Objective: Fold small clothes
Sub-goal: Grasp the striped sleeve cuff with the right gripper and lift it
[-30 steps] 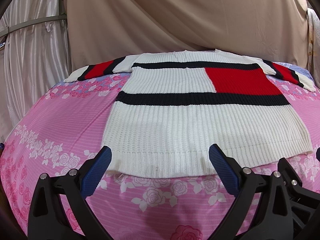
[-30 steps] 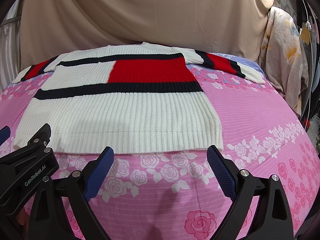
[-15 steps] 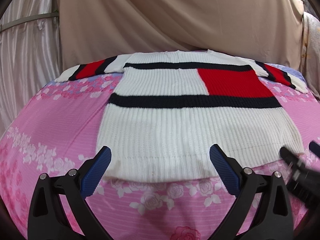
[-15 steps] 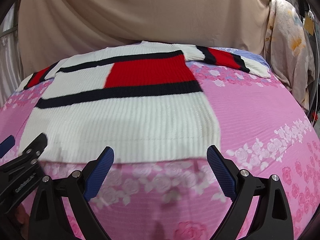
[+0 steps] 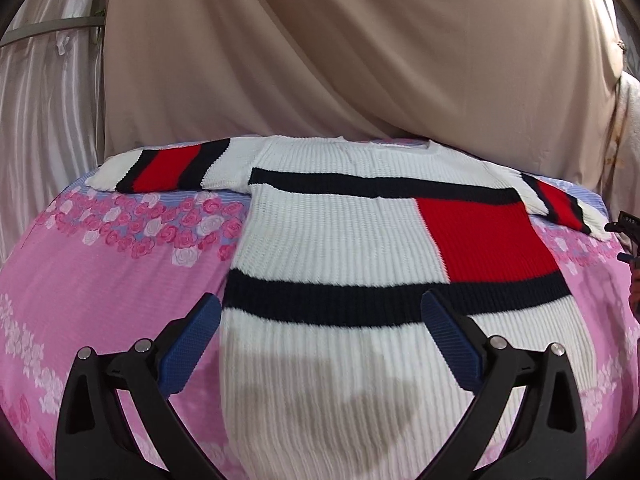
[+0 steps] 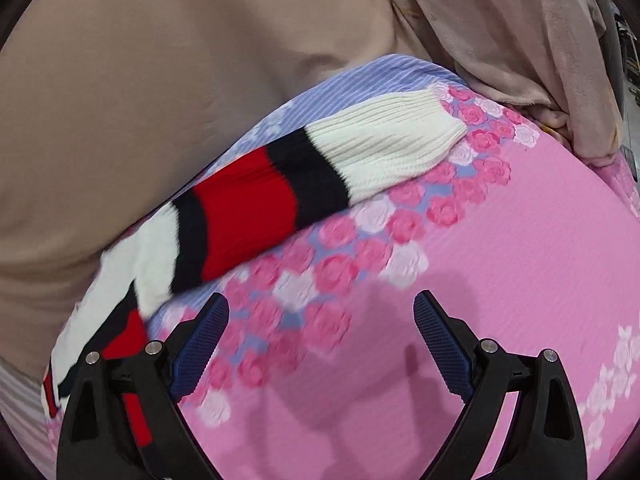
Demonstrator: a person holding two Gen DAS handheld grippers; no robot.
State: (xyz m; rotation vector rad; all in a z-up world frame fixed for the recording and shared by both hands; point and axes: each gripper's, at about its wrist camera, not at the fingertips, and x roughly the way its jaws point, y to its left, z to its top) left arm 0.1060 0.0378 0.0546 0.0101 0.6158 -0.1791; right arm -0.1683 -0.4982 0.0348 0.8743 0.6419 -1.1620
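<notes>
I have the knit sweater (image 5: 332, 240) spread flat on the pink rose-print bedsheet (image 5: 100, 280), sleeves out to both sides, so every edge is reachable. My left gripper (image 5: 320, 344) hangs wide and empty, the sweater's body between and beyond its fingers. My right gripper (image 6: 320, 344), equally wide and empty, has the right sleeve (image 6: 304, 188) just beyond its left finger, likely the first fold.

Left tool (image 5: 320, 320) and right tool (image 6: 322, 322) both gape wide, seemingly holding nothing.
</notes>
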